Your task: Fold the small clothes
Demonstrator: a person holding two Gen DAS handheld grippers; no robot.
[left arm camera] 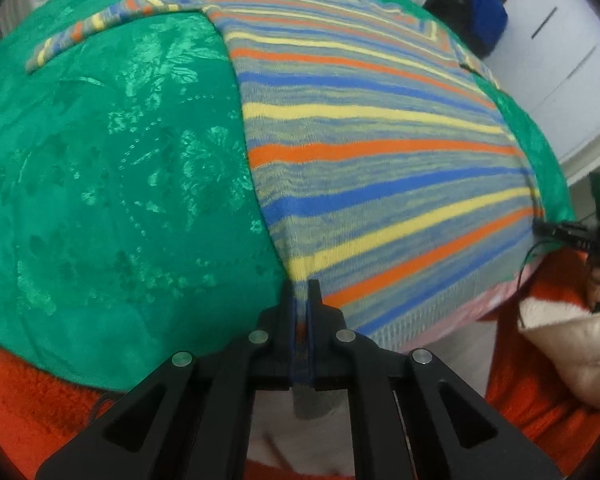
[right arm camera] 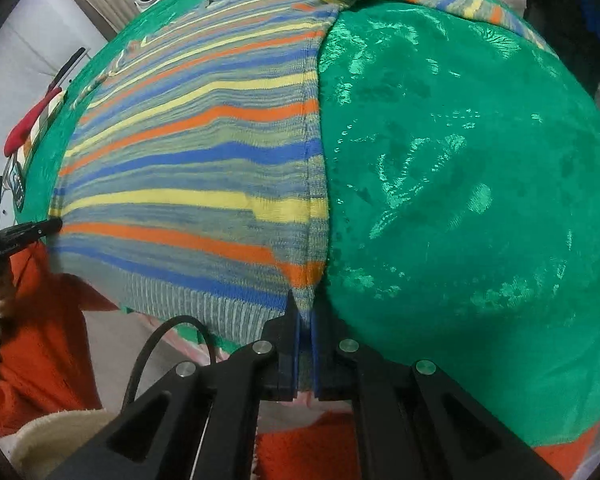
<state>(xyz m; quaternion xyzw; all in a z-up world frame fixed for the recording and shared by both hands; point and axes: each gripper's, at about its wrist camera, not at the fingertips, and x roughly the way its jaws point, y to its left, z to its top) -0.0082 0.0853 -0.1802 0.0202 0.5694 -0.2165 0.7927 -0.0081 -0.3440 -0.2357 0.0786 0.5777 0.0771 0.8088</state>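
A small striped knit sweater, orange, yellow, blue and grey, lies flat on a green patterned cloth. My left gripper is shut on its near left hem corner. My right gripper is shut on its near right hem corner; the sweater fills the left of that view. One sleeve stretches out to the far left, the other to the far right. Each gripper shows at the edge of the other's view: the right one, the left one.
The green cloth covers a table whose near edge is just under the hem. The person's orange top is close below. Red-handled tools lie at the table's left edge. White cabinets stand behind.
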